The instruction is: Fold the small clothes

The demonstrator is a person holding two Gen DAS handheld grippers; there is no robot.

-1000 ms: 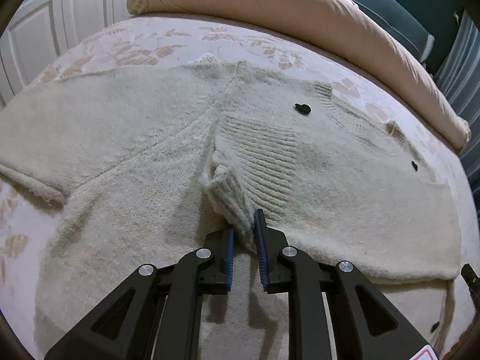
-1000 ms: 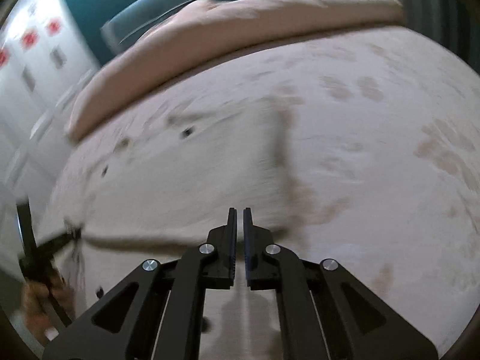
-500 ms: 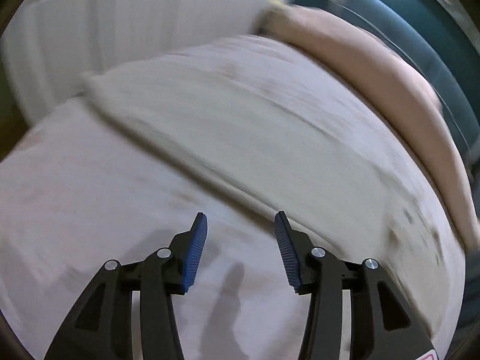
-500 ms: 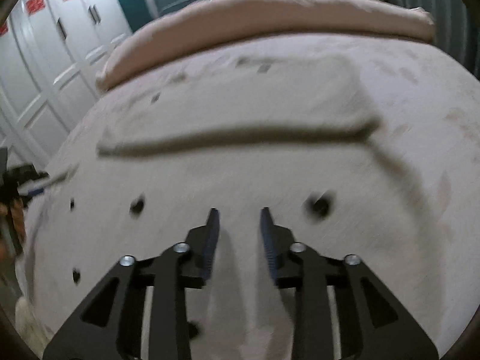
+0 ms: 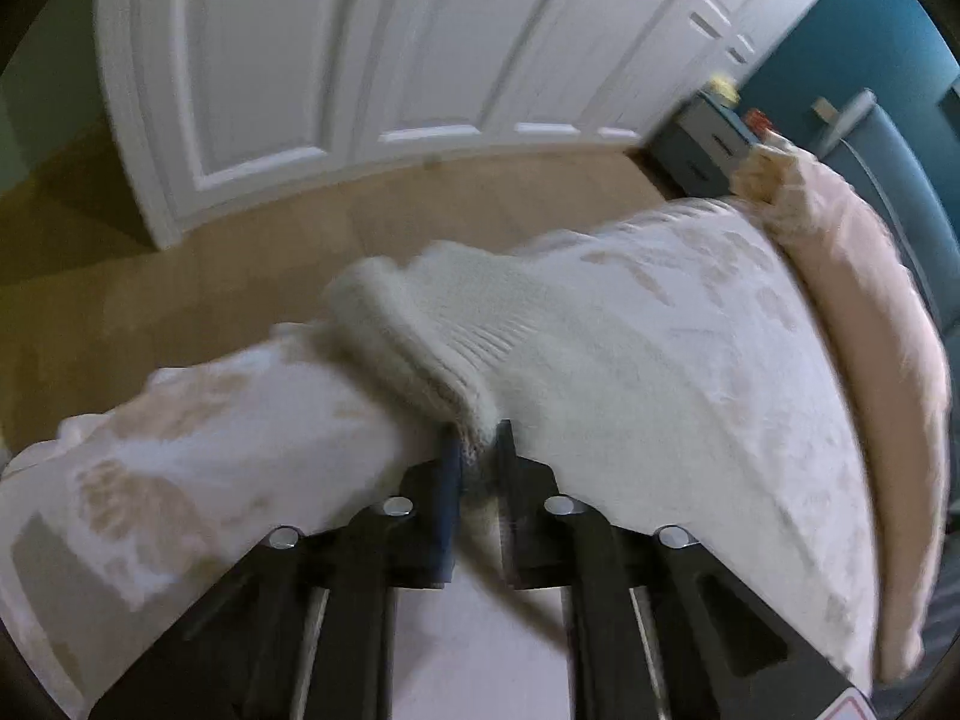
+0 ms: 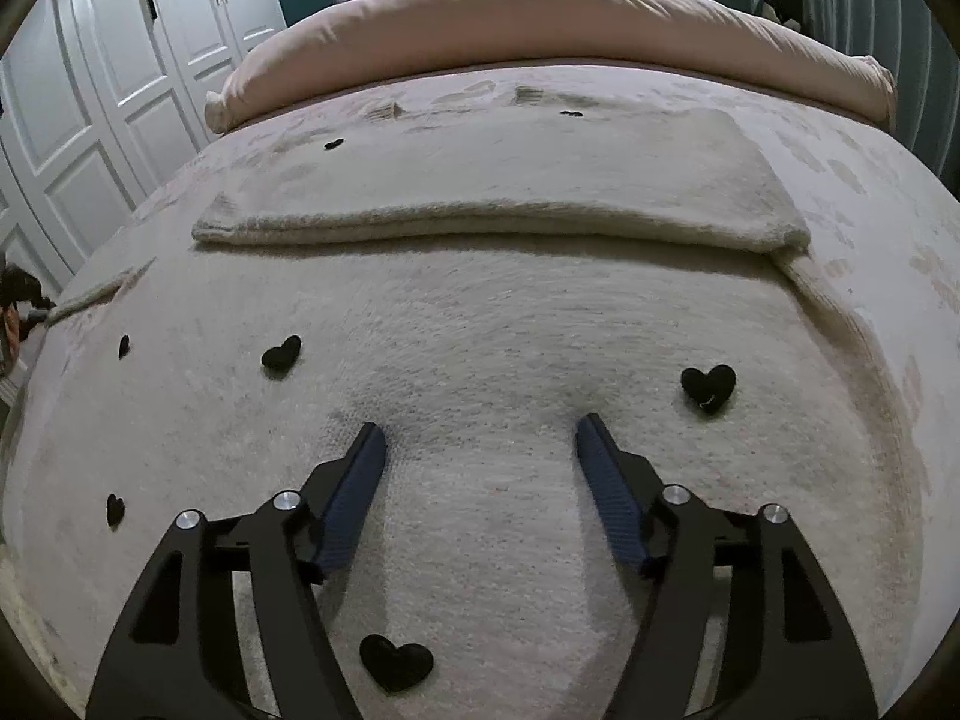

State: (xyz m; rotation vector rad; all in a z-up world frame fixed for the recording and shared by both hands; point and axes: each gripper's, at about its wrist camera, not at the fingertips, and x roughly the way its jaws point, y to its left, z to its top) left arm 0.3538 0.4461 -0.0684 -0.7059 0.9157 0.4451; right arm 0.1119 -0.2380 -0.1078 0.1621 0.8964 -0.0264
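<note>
Motion-blurred throughout the left wrist view, most of all the ribbed cuff [image 5: 420,324] and the left gripper [image 5: 478,450]. Sweater [image 6: 480,360] cut off at the lower frame edge in the right wrist view, hem unseen.

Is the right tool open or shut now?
Open. The right tool has its two blue pads wide apart, resting on the sweater with bare knit between them; nothing is gripped.

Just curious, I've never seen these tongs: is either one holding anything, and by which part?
The left tongs pinch the cream knitted sweater by its ribbed cuff edge. The right tongs are open over the sweater, holding nothing.
</note>
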